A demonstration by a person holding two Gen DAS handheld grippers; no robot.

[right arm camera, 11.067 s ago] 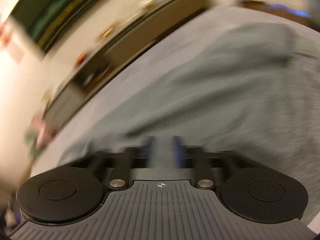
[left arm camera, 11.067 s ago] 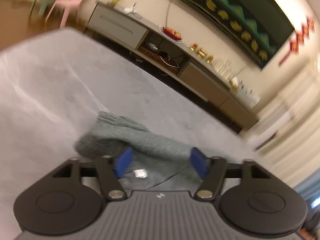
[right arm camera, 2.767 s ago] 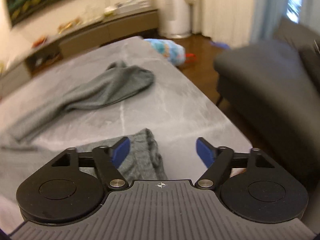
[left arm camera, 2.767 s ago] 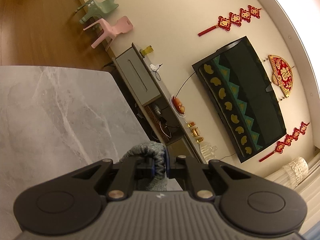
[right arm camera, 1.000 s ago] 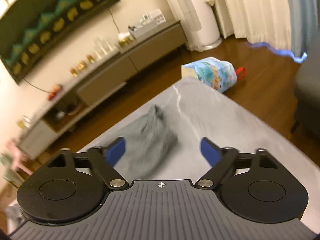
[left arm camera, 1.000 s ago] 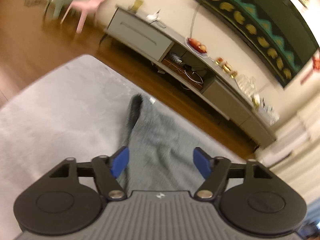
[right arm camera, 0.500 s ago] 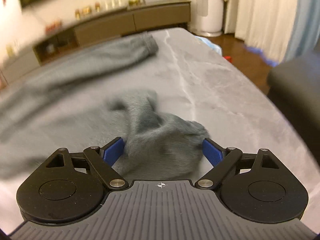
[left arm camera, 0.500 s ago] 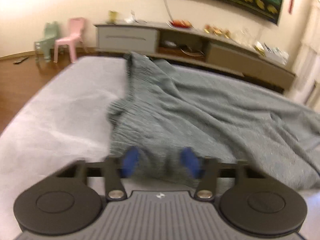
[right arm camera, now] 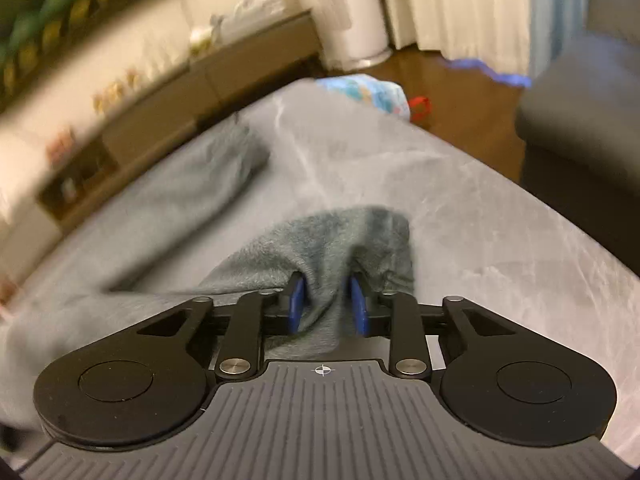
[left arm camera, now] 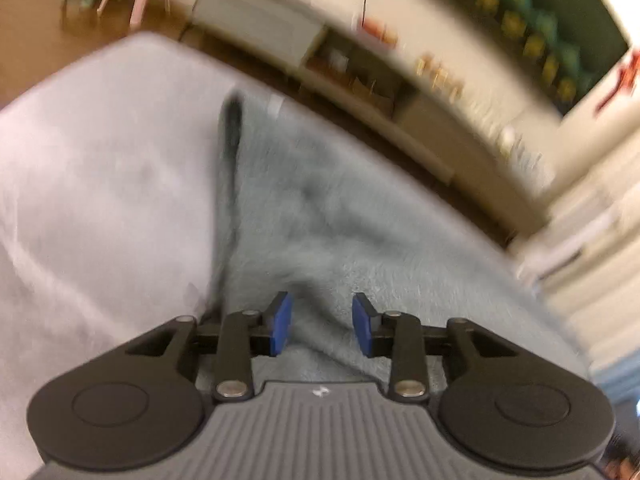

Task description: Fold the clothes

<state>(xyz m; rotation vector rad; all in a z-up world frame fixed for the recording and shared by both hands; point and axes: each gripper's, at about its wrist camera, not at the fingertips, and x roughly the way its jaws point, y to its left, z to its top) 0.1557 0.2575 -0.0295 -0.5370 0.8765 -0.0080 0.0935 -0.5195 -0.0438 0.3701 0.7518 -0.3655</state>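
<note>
Left wrist view: the left gripper (left arm camera: 320, 330) hovers low over the grey garment (left arm camera: 340, 220), which lies spread on the grey marble table (left arm camera: 100, 180). Its blue fingers (left arm camera: 280, 330) are parting, with a raised fold of cloth in the gap; no pad visibly presses it. The garment's left edge runs lengthwise away from the gripper toward the far table edge and the TV cabinet (left arm camera: 260, 28). The picture is blurred.

Right wrist view: the right gripper (right arm camera: 327, 304) has a bunched cuff of the same garment between its fingers (right arm camera: 297, 306); both pads press the cloth as they draw together. A sleeve (right arm camera: 216, 176) lies flat on the table, its long axis running diagonally, its end pointing to the far table edge.
</note>
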